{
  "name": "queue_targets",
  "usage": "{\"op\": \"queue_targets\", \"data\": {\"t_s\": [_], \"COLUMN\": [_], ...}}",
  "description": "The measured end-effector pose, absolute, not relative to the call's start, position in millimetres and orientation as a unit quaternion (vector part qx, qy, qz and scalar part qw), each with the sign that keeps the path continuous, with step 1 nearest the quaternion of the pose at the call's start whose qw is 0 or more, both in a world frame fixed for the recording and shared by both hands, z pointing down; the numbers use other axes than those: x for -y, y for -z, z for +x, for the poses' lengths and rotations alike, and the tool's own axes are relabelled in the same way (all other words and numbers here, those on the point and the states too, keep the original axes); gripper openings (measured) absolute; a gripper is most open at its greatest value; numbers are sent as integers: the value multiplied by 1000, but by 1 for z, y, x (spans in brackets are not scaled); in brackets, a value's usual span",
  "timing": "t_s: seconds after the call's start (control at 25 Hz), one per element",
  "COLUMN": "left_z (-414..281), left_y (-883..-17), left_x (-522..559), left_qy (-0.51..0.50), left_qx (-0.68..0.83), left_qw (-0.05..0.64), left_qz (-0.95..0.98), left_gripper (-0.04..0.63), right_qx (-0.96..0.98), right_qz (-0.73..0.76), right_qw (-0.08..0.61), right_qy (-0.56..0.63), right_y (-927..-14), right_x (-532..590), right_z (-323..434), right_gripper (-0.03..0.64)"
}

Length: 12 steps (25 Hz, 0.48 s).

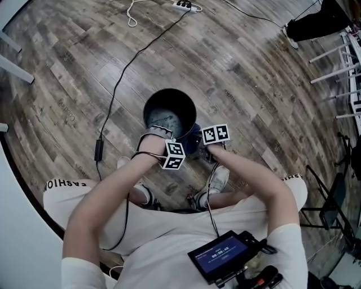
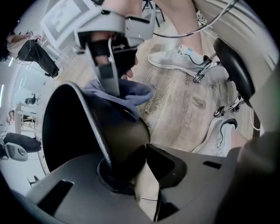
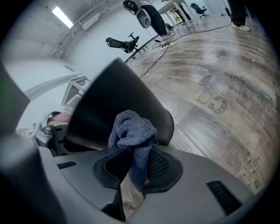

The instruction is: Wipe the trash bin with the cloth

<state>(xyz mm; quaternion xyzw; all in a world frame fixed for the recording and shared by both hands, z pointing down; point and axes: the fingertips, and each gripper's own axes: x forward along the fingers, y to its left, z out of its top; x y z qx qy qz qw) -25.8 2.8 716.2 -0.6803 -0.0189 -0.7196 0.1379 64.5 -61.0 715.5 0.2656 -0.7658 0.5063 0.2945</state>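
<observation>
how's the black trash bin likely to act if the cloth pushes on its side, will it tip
Probably light and thin-walled, so the trash bin may tip or slide on the smooth wood floor. Its base looks narrower than its rim, favouring tipping. The left gripper clamped on its rim should steady it.

- One black trash bin [image 1: 169, 115].
- One blue cloth [image 3: 132, 131].
- Two claws: left claw [image 2: 131, 159], right claw [image 3: 138, 164].
- Two marker cubes: left cube [image 1: 174, 155], right cube [image 1: 216, 134].
- Two white sneakers: one sneaker [image 2: 177, 59], other sneaker [image 2: 218, 135].
- One power strip [image 1: 186, 5].
- One small screen [image 1: 223, 257].
</observation>
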Motion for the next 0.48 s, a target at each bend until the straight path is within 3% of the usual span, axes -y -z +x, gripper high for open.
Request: {"op": "queue_targets", "data": {"t_s": [0.2,0.48], "left_z": [-16,-9], "left_y": [-716,-712], "left_x": [-3,-2], "left_qy": [719,713], "left_qx": [10,-2], "left_qw": [118,94], "left_qz": [-685,-694], "left_gripper": [79,69], "right_qx": [738,714], "right_qz": [274,307], "right_qw": [321,282], "right_qy": [-527,-562], "right_y": [-802,-853], "right_x": [52,46], "right_z": [63,58], "right_gripper": [75,75]}}
